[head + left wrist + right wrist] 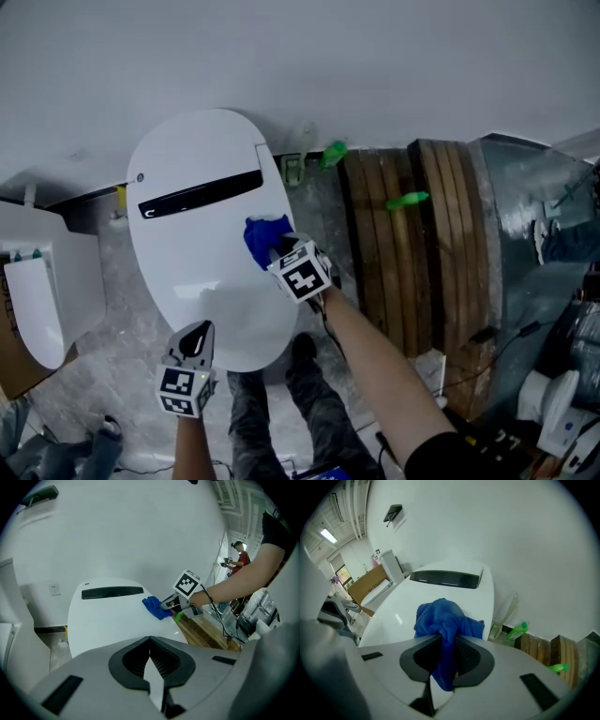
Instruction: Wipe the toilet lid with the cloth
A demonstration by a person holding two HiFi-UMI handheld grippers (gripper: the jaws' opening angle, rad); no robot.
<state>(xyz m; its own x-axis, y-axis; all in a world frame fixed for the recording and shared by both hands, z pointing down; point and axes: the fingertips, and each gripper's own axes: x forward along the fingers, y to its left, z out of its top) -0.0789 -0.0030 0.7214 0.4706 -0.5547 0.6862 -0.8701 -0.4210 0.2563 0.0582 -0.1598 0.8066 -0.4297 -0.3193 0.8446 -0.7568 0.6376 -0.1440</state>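
The white toilet lid (192, 253) with a black slot handle near its back fills the middle of the head view. A blue cloth (263, 237) rests bunched on the lid's right side, and my right gripper (279, 251) is shut on it. In the right gripper view the blue cloth (446, 630) hangs pinched between the two jaws of the right gripper (447, 654) over the toilet lid (422, 602). My left gripper (196, 339) hovers at the lid's near edge, shut and holding nothing. In the left gripper view the left gripper (151, 660) has its jaws together, with the blue cloth (154, 606) beyond it.
A second white toilet (42, 281) stands at the left. Wooden planks (412, 244) lie right of the toilet, with green bottles (406, 200) and a toilet brush holder (293, 169) by the wall. The person's legs (281, 403) stand below the lid. Cables and gear crowd the right edge.
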